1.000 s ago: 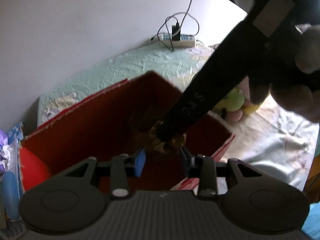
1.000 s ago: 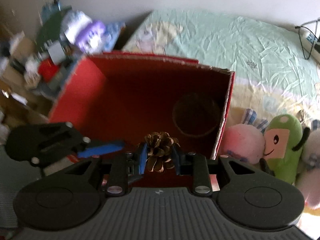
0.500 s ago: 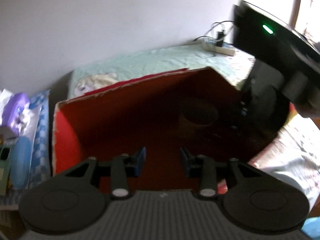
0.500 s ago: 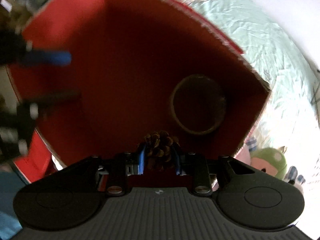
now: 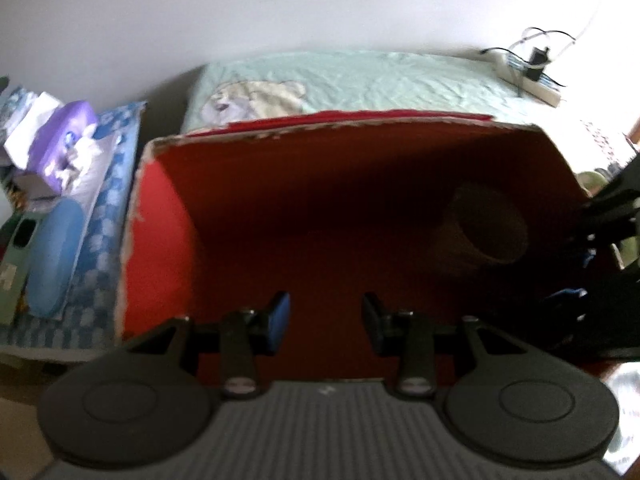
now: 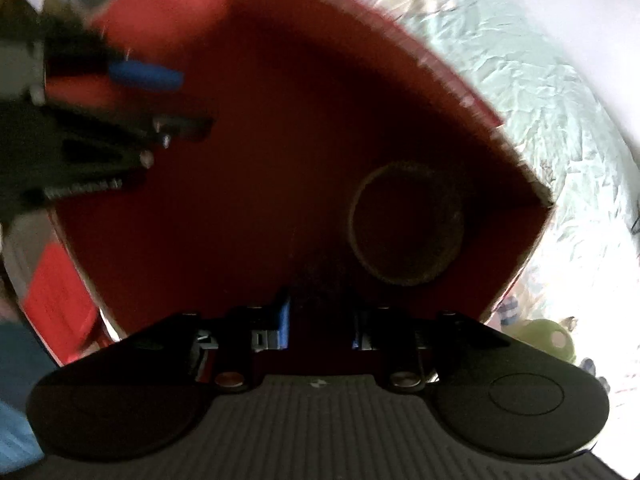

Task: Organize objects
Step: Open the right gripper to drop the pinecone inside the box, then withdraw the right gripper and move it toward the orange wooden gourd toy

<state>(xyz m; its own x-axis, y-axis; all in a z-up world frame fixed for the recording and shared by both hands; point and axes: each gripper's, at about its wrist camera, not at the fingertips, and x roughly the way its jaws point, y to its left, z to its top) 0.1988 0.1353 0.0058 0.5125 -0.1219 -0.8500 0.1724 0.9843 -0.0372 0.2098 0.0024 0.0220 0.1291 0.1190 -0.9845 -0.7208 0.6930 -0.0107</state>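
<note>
Since half a second ago the right gripper has spread its jaws wider, and the pine cone shows only as a dark blur just beyond them, low centre of the right wrist view, apparently dropping into the red cardboard box. Right of it sits a round woven basket. At lower centre of its own view, the left gripper hangs wide and empty over the box. Risk: a loose cone could bounce or roll, and both grippers crowd the opening, so they might knock together.

A red box and a power strip rest on the green-sheeted bed.
</note>
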